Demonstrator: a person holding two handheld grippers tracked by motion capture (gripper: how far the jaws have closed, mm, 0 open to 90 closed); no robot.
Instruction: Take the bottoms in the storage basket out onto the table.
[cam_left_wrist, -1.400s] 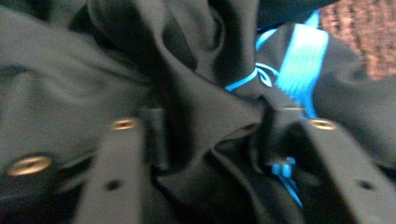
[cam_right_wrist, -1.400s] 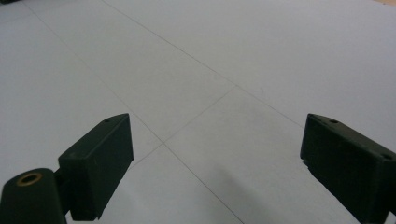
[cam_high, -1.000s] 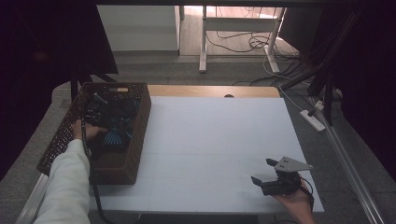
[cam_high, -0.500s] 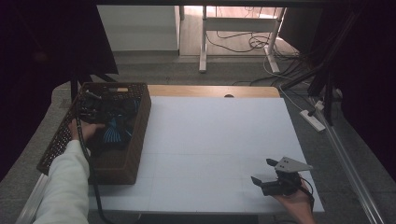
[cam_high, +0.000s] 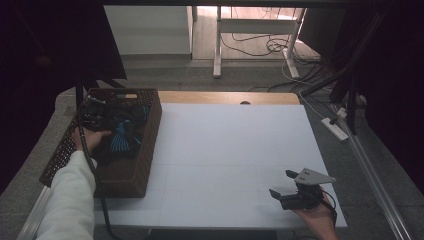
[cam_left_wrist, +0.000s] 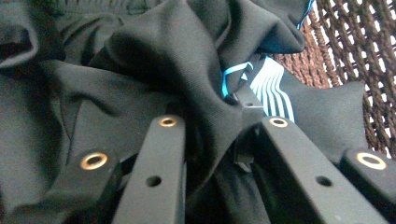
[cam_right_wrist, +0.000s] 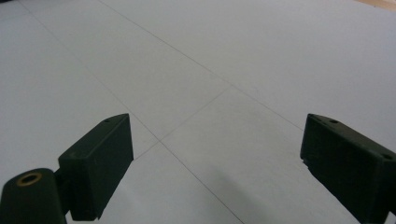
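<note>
Status of work: early stage, garment pick-up in progress, nothing yet delivered.

1. The white rectangular worktop (cam_high: 230, 155), marked with faint grid lines, is lying bare across its whole middle. No garment is resting on it, so any laying-out or folding is judged as still to be done.

2. The dark brown woven wicker basket (cam_high: 145, 145) is standing at the left edge of the worktop. It is holding the black fabric garment with light blue stripes (cam_high: 120, 137), which is lying crumpled inside, its striped part near the basket's right wall. In the left gripper view the basket weave is showing just behind the bunched cloth.

3. The left claw (cam_left_wrist: 219, 140) is reaching down into the basket. Its jaws are pinching together on a fold of the black garment, with cloth bulging up between them and a blue trim just beyond. The grip is judged as made, but the garment is not yet lifted clear: it is sitting within the basket walls.

4. The right claw (cam_high: 281, 184) is waiting at the near right corner of the worktop, well apart from the basket. Its jaws are standing wide apart and gripping nothing, with plain white surface between them.

Outstanding, as judged: raising the garment out of the basket, carrying it over the worktop, and bringing the 2nd claw into use.
</note>
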